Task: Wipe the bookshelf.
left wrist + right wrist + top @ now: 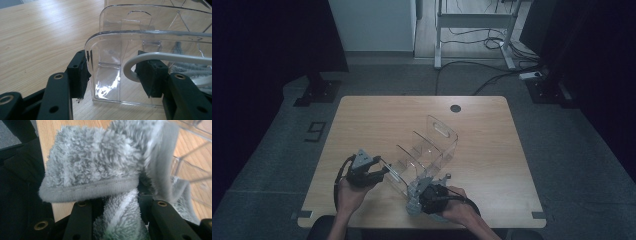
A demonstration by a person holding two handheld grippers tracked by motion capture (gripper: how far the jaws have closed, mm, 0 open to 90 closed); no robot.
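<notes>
On the near half of the wooden table (377,115), at about six o'clock from the table's centre, sits a clear plastic organizer (427,155) with several upright dividers, running diagonally from seven o'clock up towards one o'clock, its tallest wall with a slot handle at the far end. And look at the left gripper (384,171): it comes in from eight o'clock, jaws roughly half open, straddling the low near end wall of that organizer. From the left gripper view you see it nicely, one black pad (81,73) pressed against the outside of the clear wall, the other pad (150,75) on the inside, so the wall is pinched between them and the organizer is steadied. A white cable (160,58) curves right past that inner pad, seen through the plastic.

Over at five o'clock, the right gripper (419,192) is tight against the organizer's near long side. Its jaws are narrowed down on a fluffy grey cloth (100,165); in the right gripper view the cloth bunches up between the two black jaws and flops over them at twelve o'clock, its stitched hem across the middle. Off at three o'clock in that view the clear walls of the organizer show just beside the cloth. A person's hands hold both tools from the table's near edge.
</notes>
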